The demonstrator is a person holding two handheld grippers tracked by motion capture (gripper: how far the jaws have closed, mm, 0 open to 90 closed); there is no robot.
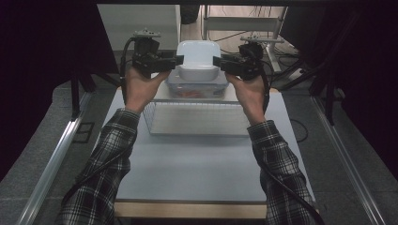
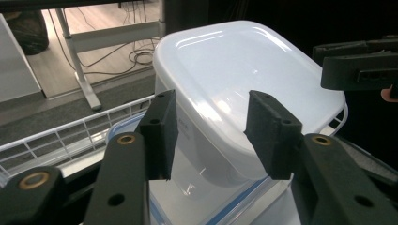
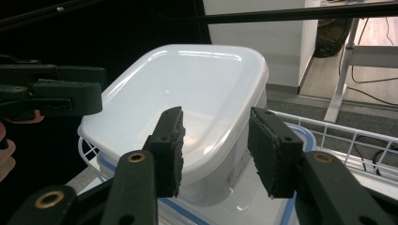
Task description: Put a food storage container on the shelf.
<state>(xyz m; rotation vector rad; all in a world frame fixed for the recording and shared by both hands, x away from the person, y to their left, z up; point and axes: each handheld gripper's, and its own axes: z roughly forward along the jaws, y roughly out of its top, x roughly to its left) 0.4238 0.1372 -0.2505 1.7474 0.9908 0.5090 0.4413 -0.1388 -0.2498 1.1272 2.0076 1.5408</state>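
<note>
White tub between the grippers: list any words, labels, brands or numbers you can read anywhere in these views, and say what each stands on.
Nothing can be read as text.
White tub: a patch of small embossed print on its side wall in the right gripper view, too small and blurred to read.
The same tub in the left gripper view: faint print on the wall by the jaw, unreadable.
Blue-edged lid and wire basket: no writing seen.

Table [image 1: 197, 173]: pale grey-blue top with a wooden front edge; centred in the high view
Floor [image 1: 42, 136]: grey carpet beside the table; wood-toned farther back, strewn with black cables [image 1: 234, 35]
Surroundings: dark curtains [image 1: 47, 42] at both sides
Furniture: white cabinet [image 1: 141, 21]; white desk frame [image 1: 244, 23] behind
Light: dim
</note>
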